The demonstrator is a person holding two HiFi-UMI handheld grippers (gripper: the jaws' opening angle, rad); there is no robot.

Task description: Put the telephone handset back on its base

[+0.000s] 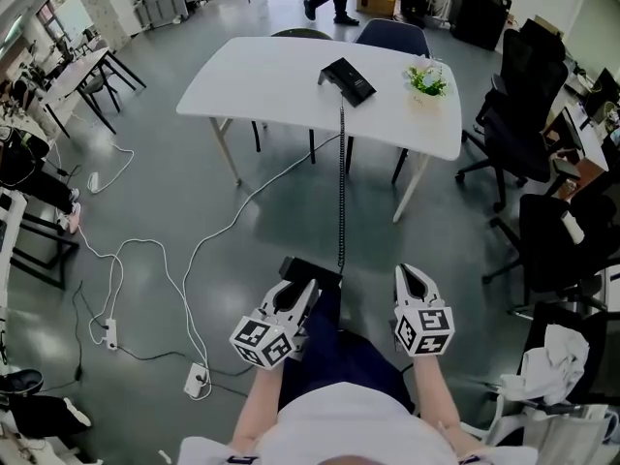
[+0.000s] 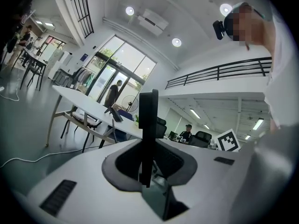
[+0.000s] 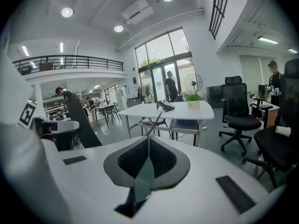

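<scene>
Left gripper [image 1: 296,298], clamped on the black handset [image 1: 312,270], faces the telephone base [image 1: 347,80] straight ahead, well apart on the white table [image 1: 252,90], coiled cord [image 1: 341,182] stretched between

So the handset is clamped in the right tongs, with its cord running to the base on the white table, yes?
Not the right. The left gripper view shows the handset clamped in the left tongs; the right tongs are shut on nothing. The cord does run to the base on the white table.
</scene>
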